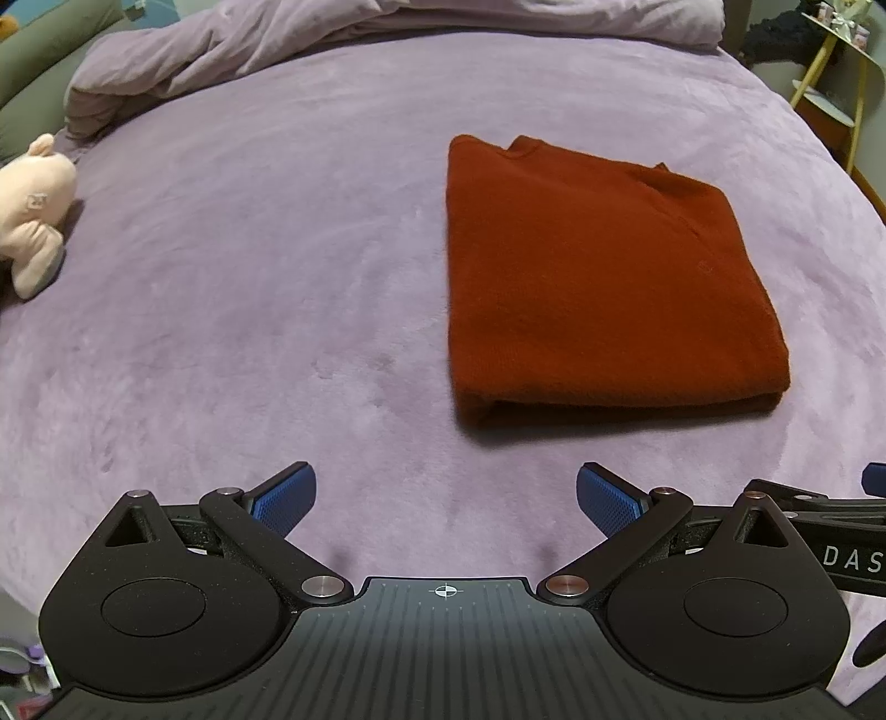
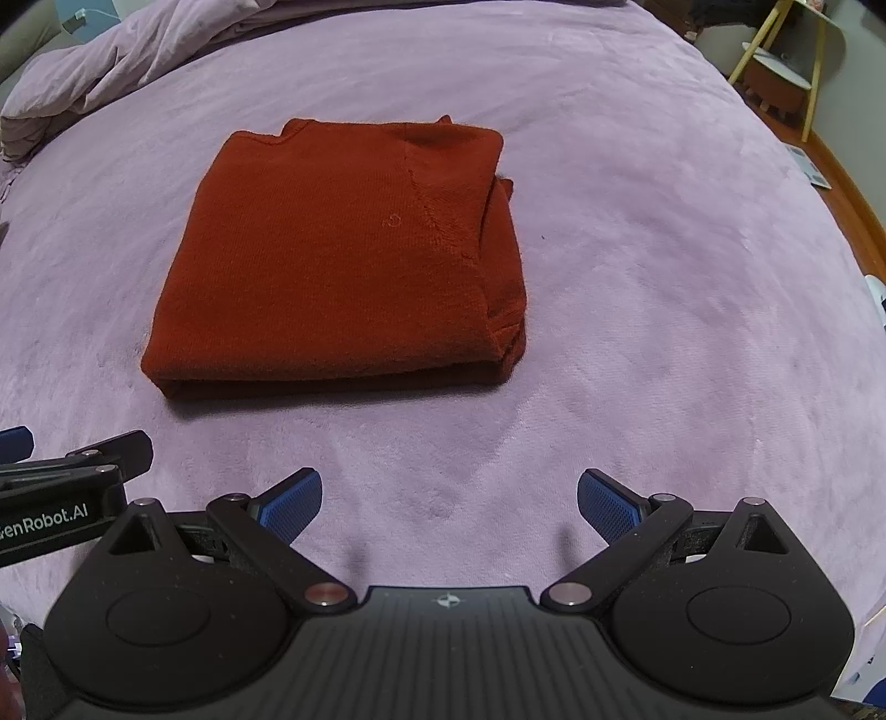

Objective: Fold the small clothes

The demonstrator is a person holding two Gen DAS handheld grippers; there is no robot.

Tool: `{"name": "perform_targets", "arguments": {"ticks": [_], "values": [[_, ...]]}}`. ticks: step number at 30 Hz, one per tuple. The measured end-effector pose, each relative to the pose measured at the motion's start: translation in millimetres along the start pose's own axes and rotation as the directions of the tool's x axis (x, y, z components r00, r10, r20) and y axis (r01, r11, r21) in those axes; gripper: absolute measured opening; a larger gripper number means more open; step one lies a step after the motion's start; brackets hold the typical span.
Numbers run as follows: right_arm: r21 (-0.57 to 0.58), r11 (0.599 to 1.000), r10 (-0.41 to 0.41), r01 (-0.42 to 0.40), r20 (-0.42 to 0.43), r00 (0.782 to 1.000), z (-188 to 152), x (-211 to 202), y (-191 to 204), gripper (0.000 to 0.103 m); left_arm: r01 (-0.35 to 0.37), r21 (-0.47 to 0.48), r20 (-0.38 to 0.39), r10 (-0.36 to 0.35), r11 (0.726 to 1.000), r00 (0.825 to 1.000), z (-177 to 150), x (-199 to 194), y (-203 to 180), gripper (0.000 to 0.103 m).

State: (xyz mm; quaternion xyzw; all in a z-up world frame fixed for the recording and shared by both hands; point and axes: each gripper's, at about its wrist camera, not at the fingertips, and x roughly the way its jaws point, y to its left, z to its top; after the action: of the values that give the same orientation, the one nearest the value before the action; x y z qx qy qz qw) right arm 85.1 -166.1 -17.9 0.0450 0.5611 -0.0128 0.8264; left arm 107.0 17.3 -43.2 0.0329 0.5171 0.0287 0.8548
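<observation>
A rust-red knit sweater (image 1: 598, 277) lies folded into a neat rectangle on the lilac bedspread (image 1: 249, 288); it also shows in the right wrist view (image 2: 343, 260). My left gripper (image 1: 446, 501) is open and empty, held back from the sweater's near edge and to its left. My right gripper (image 2: 449, 501) is open and empty, short of the sweater and to its right. Each gripper's side shows at the edge of the other's view.
A crumpled lilac duvet (image 1: 232, 50) is bunched at the far left of the bed. A pink plush toy (image 1: 33, 210) lies at the left edge. A yellow-legged side table (image 2: 786, 61) stands beyond the bed's far right corner.
</observation>
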Motion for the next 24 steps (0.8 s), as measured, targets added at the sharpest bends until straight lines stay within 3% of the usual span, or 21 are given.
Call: {"name": "perform_targets", "arguments": {"ticks": [24], "values": [[-0.005,1.000,-0.011,0.011,0.004,1.000,0.2,-1.7,0.1,0.099,0.014,0.026,0.000,-0.014,1.000,1.000,-2.9,0.1,-2.7,0.103]]}}
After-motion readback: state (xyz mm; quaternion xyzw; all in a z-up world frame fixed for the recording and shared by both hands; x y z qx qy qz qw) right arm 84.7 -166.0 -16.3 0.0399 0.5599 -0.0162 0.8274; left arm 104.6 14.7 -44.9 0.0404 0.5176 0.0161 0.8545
